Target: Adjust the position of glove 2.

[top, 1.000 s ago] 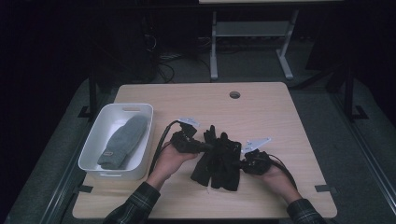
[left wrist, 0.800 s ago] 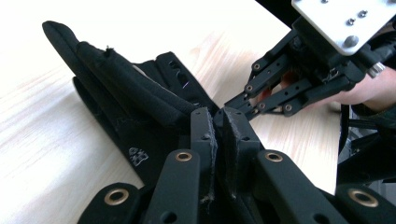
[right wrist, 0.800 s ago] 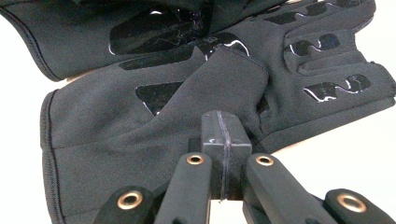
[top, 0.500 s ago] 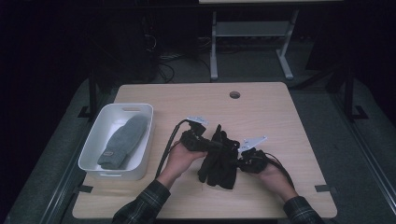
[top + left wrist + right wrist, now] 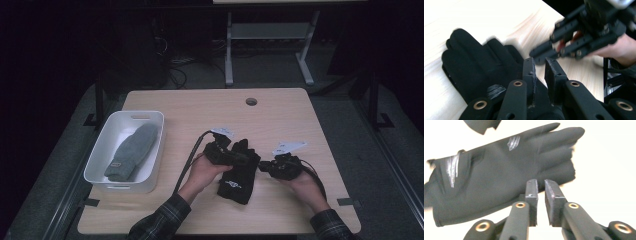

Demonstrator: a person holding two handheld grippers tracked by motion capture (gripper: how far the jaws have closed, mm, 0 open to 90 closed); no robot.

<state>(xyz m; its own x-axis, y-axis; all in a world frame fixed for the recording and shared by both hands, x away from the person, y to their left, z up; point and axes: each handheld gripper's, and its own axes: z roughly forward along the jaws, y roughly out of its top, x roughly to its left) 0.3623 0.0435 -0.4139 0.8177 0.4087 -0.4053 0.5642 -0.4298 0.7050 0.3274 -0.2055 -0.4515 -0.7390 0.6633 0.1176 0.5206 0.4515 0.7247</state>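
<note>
A black glove point(image 5: 239, 176) lies flat on the wooden table point(image 5: 200, 110), fingers pointing away from the person. In the right gripper view the glove point(image 5: 499, 170) shows white marks near the cuff. My left gripper point(image 5: 239, 156) hovers over the glove's finger end; its jaws point(image 5: 541, 62) have just been opening and stand a little apart with nothing between them, the glove point(image 5: 474, 62) beneath. My right gripper point(image 5: 262, 166) sits just off the glove's right edge. Its jaws point(image 5: 541, 182) have just been opening too, with a narrow empty gap.
A white bin point(image 5: 100, 165) stands at the table's left with a grey mitten point(image 5: 131, 151) inside. A round cable hole point(image 5: 251, 101) sits near the far edge. Cables trail from both grippers toward the person.
The left gripper has slid right over the glove. The right gripper has pulled back to the right, off the glove. The glove now lies more compact and straight.
</note>
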